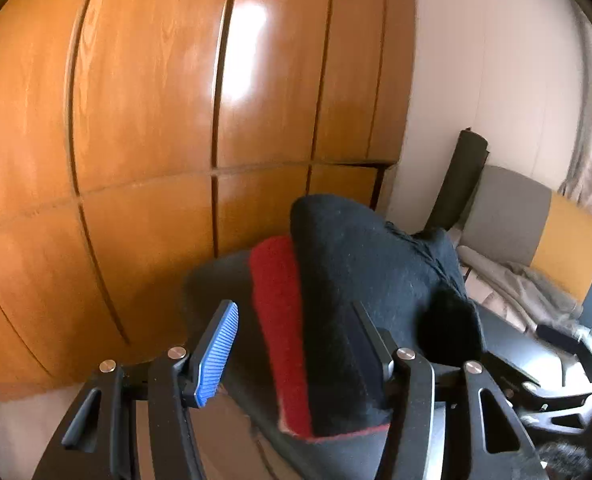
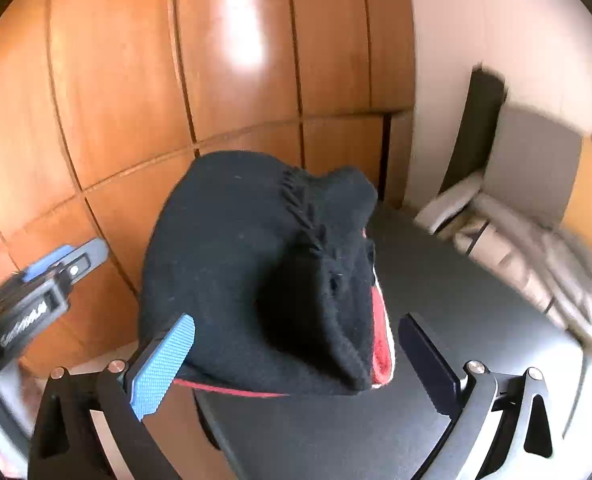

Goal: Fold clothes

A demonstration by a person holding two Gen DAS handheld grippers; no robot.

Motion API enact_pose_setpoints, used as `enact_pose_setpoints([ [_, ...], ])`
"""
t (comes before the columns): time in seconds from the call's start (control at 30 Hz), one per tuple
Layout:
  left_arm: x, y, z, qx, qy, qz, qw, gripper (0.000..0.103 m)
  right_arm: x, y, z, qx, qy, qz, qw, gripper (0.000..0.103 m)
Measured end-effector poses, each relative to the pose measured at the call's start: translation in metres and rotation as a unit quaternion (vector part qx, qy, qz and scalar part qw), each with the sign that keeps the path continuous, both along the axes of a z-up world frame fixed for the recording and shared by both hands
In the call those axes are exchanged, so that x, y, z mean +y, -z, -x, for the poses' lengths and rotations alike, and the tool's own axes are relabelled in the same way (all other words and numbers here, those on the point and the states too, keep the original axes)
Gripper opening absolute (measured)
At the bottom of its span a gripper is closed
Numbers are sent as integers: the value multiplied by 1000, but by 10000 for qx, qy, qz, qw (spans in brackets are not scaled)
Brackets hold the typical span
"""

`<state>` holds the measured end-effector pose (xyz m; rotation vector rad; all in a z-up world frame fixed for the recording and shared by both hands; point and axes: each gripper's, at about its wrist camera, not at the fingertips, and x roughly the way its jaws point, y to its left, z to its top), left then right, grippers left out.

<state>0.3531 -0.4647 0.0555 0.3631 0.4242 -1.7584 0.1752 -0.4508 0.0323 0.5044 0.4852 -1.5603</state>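
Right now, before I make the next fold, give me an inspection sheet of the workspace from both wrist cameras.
Surface: dark table, bare on the side toward the sofa.
Job's things: black garment with red lining, bunched in a raised heap at the table's near edge, red edge showing underneath.
Clutter: pale grey clothes piled on the sofa beyond the table; small dark object on the table, too blurred to name.
Grippers: left gripper open, fingers on either side of the garment; right gripper open, garment between its fingers; contact unclear.
Cables: nothing seen.
Surroundings: glossy wooden wardrobe; white wall; grey and yellow sofa; curtain at far right.
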Motion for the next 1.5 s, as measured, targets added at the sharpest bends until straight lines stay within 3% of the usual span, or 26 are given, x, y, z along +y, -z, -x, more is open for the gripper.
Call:
enact_pose_setpoints([
  [0.07,17,-18,-3,142,343,273,9989,52,17,-3,-23,585,208,212,9978,103],
  [0.17,37,-30,-9,229,609,629,9959,52,27,-2,-42,816,256,229,9961,103],
  [0.3,51,-28,-6,-372,350,812,9954,52,36,-4,-53,973,441,55,9943,103],
  [0.5,51,-18,-4,-408,464,446,9971,52,48,3,-62,923,509,-101,9944,103],
  [0.77,33,-13,-19,25,392,19,9992,52,47,5,-74,850,469,-177,9951,103],
  [1.13,26,-6,-17,141,543,-279,9980,52,53,1,-88,892,271,-140,9955,103],
  [1.4,33,-4,-11,-26,361,30,9993,52,53,9,-78,691,330,-231,9968,103],
  [1.5,37,-5,-10,-33,368,160,9992,47,53,12,-74,614,365,-264,9971,103],
])
